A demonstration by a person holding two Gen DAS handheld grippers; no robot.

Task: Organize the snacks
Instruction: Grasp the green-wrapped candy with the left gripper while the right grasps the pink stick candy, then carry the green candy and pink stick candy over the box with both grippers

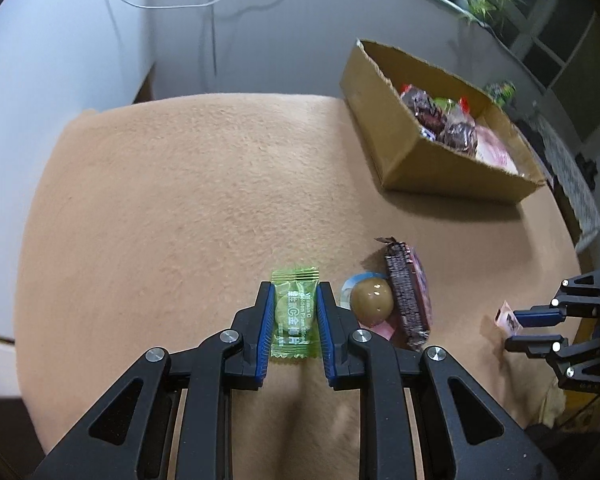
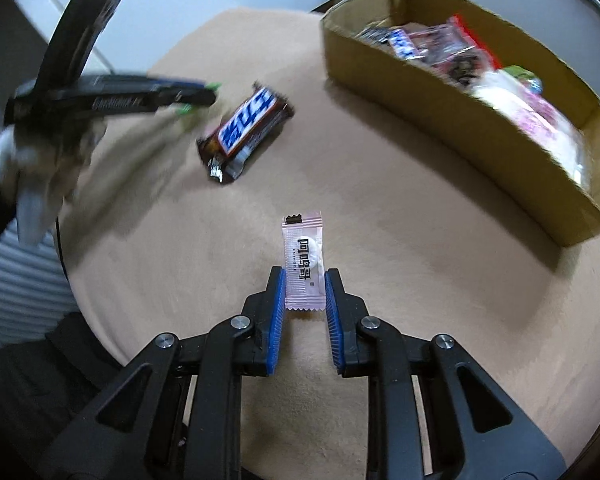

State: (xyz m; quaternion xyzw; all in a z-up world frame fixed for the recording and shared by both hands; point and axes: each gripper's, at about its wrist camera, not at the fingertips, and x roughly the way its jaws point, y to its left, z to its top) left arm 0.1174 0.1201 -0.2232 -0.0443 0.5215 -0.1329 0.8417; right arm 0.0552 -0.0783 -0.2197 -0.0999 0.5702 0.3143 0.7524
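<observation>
The left tongs were clamped on a green sweet packet, their blue pads pressing its two long sides, over the tan tabletop. Just right of that packet lay a round brown sweet in a clear wrapper, touching a dark chocolate bar whose far end pointed toward the cardboard box. The box stood at the far right of the tabletop, well apart from the tongs, and already held several wrapped snacks (dark red ones and a pale pink one among them).

The right tongs were clamped on a pale pink sweet packet with dark lettering, which stuck out beyond the fingertips toward the far side. In the right wrist view the chocolate bar showed a blue and white label, lying far and left of the pink packet, with the box to the far right. The left tongs appeared there blurred, at the far left.
</observation>
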